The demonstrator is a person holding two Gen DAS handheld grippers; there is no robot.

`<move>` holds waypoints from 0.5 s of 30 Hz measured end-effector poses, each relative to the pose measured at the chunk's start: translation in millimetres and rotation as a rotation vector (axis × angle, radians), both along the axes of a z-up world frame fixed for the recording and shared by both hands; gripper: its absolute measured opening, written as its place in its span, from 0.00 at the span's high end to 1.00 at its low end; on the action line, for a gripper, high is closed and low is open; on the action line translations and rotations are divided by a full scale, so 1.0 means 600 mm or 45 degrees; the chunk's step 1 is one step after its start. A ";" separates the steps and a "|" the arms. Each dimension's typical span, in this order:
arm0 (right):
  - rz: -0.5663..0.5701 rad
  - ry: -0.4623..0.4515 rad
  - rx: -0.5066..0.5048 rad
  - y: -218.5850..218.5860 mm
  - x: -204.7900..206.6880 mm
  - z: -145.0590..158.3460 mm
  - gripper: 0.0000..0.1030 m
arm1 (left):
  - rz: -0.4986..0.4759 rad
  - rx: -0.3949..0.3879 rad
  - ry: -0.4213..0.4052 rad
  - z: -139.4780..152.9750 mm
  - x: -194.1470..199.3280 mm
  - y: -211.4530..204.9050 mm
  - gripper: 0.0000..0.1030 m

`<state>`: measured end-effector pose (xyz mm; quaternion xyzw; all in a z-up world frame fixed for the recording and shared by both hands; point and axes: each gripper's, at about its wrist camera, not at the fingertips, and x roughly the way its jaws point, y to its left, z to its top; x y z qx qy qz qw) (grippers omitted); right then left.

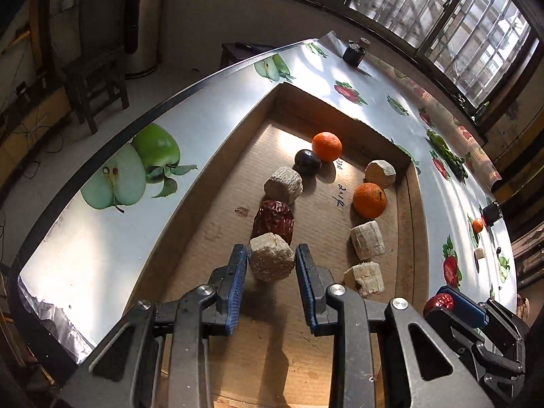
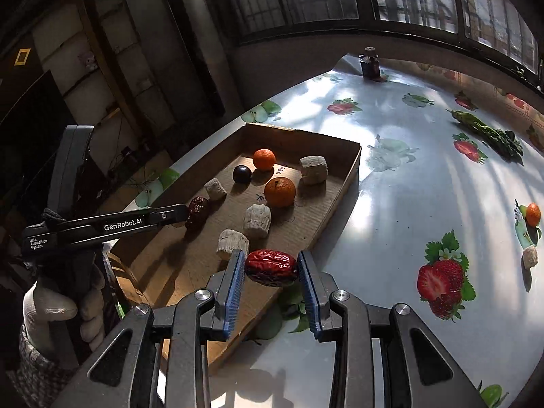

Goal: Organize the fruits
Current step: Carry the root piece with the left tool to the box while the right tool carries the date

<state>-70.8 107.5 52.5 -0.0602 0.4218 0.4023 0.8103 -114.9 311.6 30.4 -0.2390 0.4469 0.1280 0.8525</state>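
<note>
Wrinkled red jujube (image 2: 270,268) is clamped end to end in my right gripper (image 2: 271,273) above the cardboard tray's (image 2: 343,183) near edge; light, slightly soft (squeeze gently). Left gripper (image 1: 271,265) pinches a pale sugarcane chunk (image 1: 272,260), stiff and fibrous, over the tray floor.

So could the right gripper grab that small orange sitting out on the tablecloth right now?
Probably not yet: the right gripper is shut on a red date. The path to the small orange looks free, but the date must be released first.
</note>
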 end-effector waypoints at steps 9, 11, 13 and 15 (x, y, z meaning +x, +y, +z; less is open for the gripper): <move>0.082 0.029 -0.161 0.090 -0.012 -0.059 0.66 | -0.004 -0.035 0.015 -0.021 0.007 0.003 0.72; 0.081 0.031 -0.183 0.098 -0.009 -0.068 0.66 | -0.003 -0.049 -0.005 -0.019 0.006 0.004 0.72; 0.081 0.018 -0.194 0.104 -0.009 -0.073 0.66 | 0.003 -0.047 -0.023 -0.012 -0.001 0.005 0.71; 0.072 -0.020 -0.213 0.108 -0.011 -0.072 0.65 | 0.012 -0.033 -0.047 0.000 -0.007 0.004 0.64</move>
